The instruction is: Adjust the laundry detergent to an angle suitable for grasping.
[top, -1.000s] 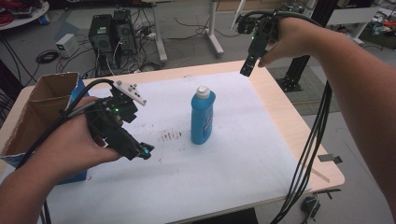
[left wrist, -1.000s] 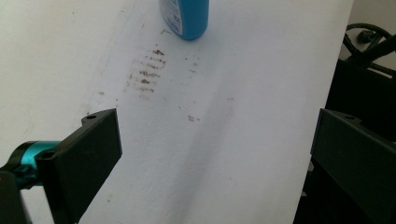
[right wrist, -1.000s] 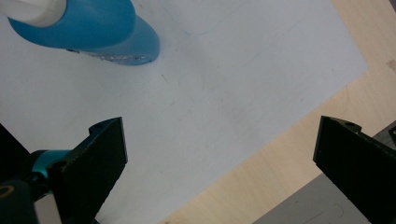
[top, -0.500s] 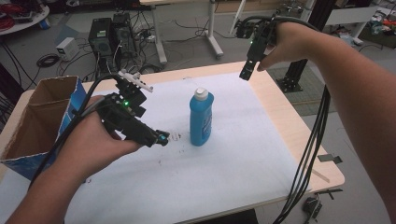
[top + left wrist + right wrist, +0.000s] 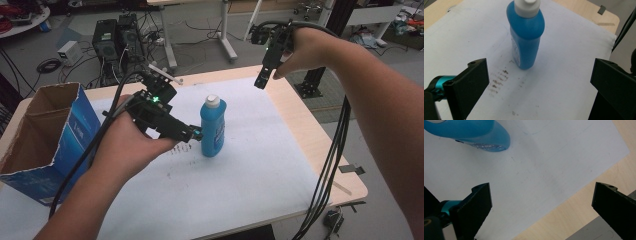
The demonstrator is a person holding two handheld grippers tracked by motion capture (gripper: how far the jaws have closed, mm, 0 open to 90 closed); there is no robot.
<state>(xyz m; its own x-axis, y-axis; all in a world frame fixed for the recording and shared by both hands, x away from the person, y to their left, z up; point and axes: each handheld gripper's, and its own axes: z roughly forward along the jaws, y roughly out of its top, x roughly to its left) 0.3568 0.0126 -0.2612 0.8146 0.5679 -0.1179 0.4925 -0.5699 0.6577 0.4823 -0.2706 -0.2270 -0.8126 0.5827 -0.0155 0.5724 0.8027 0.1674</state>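
A blue bottle (image 5: 213,125) with a white cap stands upright near the middle of the white sheet (image 5: 250,170). My left gripper (image 5: 194,134) hangs just left of the bottle at mid-height, its tips almost at the bottle's side. In the left gripper view the jaws of the left gripper (image 5: 540,70) stand wide open with the bottle (image 5: 526,37) ahead, beyond them. My right gripper (image 5: 262,80) is held high over the table's far right part, pointing down. Its jaws are open in the right gripper view (image 5: 541,190), and the bottle's base (image 5: 474,135) shows at the top left.
An open blue and brown cardboard box (image 5: 45,135) stands at the table's left end. Brown smudges (image 5: 499,80) mark the sheet beside the bottle. Black cables (image 5: 330,170) hang off the right edge of the wooden table (image 5: 320,135). Computer towers (image 5: 117,42) stand on the floor behind.
My left gripper has travelled right across the sheet, from near the box to just beside the bottle. The right gripper has stayed high at the far right.
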